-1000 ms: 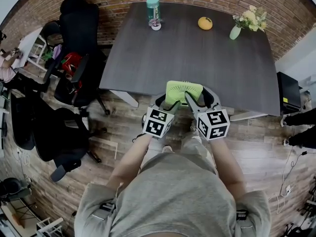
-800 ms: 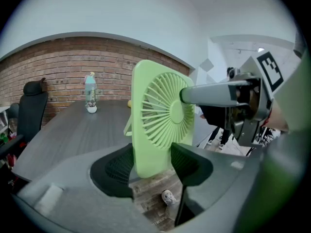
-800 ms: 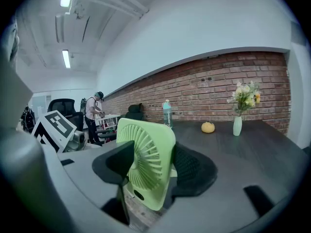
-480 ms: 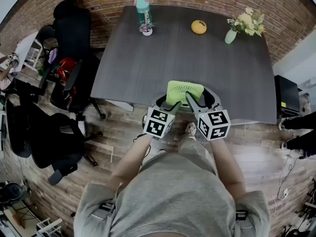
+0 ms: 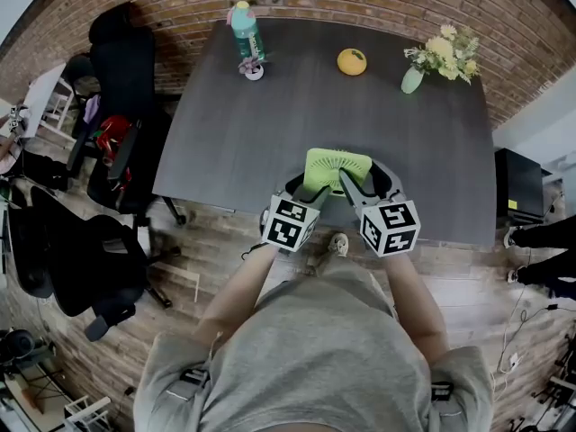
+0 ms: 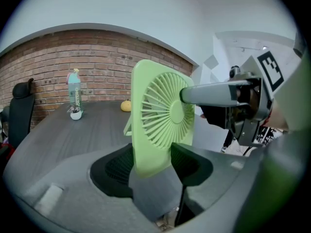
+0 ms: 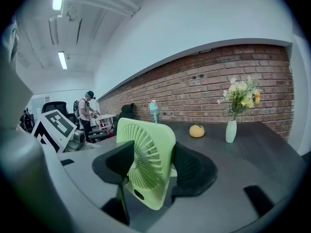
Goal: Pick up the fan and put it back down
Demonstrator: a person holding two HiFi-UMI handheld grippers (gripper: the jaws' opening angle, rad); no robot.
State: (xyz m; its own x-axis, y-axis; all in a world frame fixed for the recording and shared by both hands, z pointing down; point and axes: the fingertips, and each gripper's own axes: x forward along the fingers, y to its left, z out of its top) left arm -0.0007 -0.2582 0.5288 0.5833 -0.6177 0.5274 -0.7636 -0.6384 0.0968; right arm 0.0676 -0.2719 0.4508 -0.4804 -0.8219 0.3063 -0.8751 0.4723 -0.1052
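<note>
A light green square fan (image 5: 336,167) is held upright between both grippers, over the dark table (image 5: 270,142) close to its near edge. My left gripper (image 5: 310,185) is shut on the fan's left lower part. My right gripper (image 5: 360,183) is shut on its right side. In the left gripper view the fan (image 6: 163,120) fills the middle, its grille facing right, with the left gripper (image 6: 155,161) clamped on its bottom edge. In the right gripper view the fan (image 7: 146,154) sits between the right gripper's (image 7: 150,166) black pads. Whether its base touches the table is hidden.
At the table's far edge stand a teal bottle (image 5: 245,27), an orange fruit (image 5: 352,61) and a vase of flowers (image 5: 432,57). Black office chairs (image 5: 126,106) crowd the floor to the left. A black box (image 5: 517,183) sits right of the table, and a brick wall runs behind it.
The person has stepped forward, so the fan and both grippers now lie further in over the table's near edge. Both grips on the fan are unchanged.
</note>
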